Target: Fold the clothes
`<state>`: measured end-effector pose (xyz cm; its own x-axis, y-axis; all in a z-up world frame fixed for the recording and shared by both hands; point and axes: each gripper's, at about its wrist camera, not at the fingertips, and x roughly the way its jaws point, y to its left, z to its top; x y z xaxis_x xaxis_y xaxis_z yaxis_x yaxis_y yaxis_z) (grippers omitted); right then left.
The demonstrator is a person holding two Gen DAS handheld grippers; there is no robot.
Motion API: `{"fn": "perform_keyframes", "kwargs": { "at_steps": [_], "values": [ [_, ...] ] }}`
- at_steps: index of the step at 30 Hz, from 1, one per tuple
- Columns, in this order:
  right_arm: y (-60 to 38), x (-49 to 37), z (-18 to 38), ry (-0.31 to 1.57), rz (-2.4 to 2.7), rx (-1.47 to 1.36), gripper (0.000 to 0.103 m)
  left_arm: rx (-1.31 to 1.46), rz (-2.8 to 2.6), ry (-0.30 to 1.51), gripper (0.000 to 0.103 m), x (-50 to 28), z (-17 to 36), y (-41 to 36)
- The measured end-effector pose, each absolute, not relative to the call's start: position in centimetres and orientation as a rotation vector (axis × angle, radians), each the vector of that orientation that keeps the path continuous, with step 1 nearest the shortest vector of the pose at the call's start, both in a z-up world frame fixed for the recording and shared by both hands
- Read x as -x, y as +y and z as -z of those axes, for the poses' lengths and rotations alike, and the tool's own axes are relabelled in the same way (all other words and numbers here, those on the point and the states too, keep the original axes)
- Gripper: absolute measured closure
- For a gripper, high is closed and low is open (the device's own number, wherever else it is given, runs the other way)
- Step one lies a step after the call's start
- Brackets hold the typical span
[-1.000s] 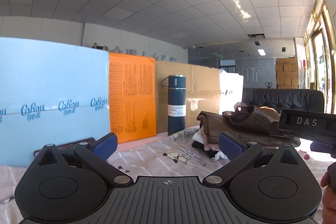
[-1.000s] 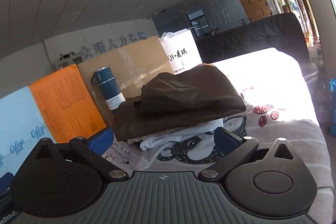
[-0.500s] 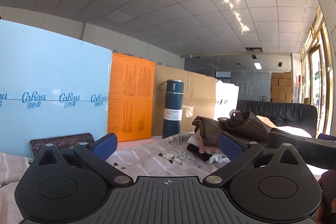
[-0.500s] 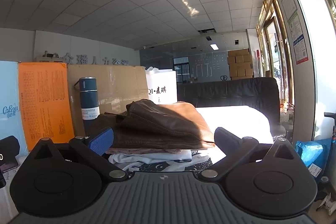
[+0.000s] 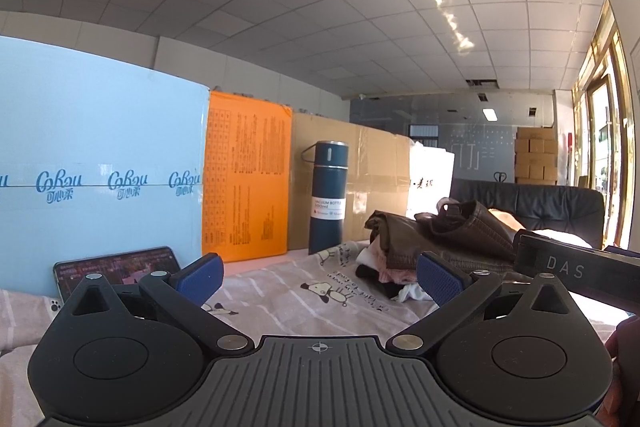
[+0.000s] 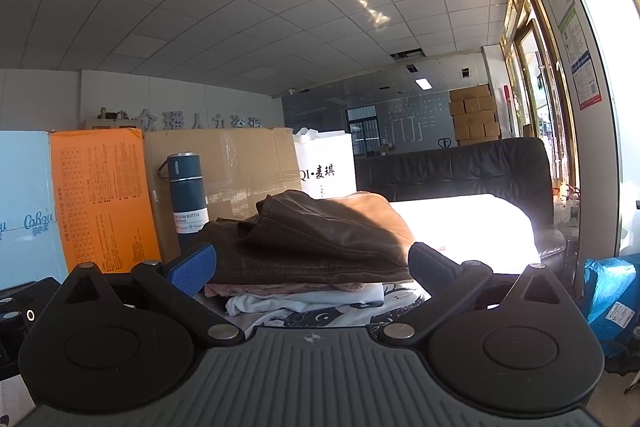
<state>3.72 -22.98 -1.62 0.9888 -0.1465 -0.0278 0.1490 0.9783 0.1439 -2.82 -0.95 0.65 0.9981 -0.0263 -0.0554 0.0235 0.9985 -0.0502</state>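
A folded brown leather jacket (image 6: 320, 235) lies on top of a stack of folded clothes, with pink and white garments (image 6: 304, 297) under it. The stack rests on a cartoon-dog printed sheet (image 5: 320, 291). In the left wrist view the jacket (image 5: 452, 235) is ahead to the right. My left gripper (image 5: 318, 277) is open and empty, low over the sheet. My right gripper (image 6: 312, 265) is open and empty, level with the stack and just in front of it. The right gripper's body (image 5: 576, 271) shows at the right of the left wrist view.
A dark blue vacuum bottle (image 5: 328, 197) stands behind the sheet, left of the stack. Light blue (image 5: 100, 167), orange (image 5: 246, 175) and cardboard (image 5: 376, 179) boxes line the back. A phone (image 5: 120, 263) leans against the blue box. A black sofa (image 6: 452, 167) stands behind.
Both cameras dropped and tilted level. The right gripper came closer to the clothes stack. The phone came into the left wrist view. Both grippers stayed open.
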Motion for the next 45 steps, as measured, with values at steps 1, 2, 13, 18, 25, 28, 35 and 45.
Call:
{"fn": "perform_keyframes", "kwargs": {
  "at_steps": [1, 2, 13, 18, 25, 28, 35, 45],
  "values": [
    [-22.97, -3.71, 1.61, 0.018, 0.149, -0.146, 0.0, 0.05, 0.025, 0.056, 0.0, 2.81, -0.65, -0.95],
    [-22.96, -3.7, 1.61, 0.018, 0.149, -0.145, 0.0, 0.05, 0.025, 0.055, 0.0, 2.81, -0.65, -0.95],
    [-22.92, -3.76, 1.63, 0.023, 0.148, -0.144, 0.0, 0.05, 0.027, 0.058, 0.0, 2.85, -0.84, -0.85],
    [-22.88, -3.89, 1.64, 0.026, 0.146, -0.143, 0.0, 0.05, 0.027, 0.06, 0.0, 2.82, -0.82, -0.88],
    [-22.86, -4.02, 1.65, 0.03, 0.144, -0.143, 0.0, 0.051, 0.028, 0.06, 0.0, 2.75, -0.73, -0.82],
    [-22.87, -4.03, 1.7, 0.031, 0.141, -0.143, 0.0, 0.051, 0.028, 0.061, 0.0, 2.73, -0.72, -0.85],
    [-22.85, -4.01, 1.64, 0.033, 0.141, -0.142, 0.0, 0.051, 0.028, 0.063, 0.0, 2.69, -0.73, -0.86],
    [-22.77, -4.27, 1.57, 0.037, 0.14, -0.141, 0.0, 0.052, 0.028, 0.065, 0.0, 2.74, -0.72, -0.82]
  ]
}}
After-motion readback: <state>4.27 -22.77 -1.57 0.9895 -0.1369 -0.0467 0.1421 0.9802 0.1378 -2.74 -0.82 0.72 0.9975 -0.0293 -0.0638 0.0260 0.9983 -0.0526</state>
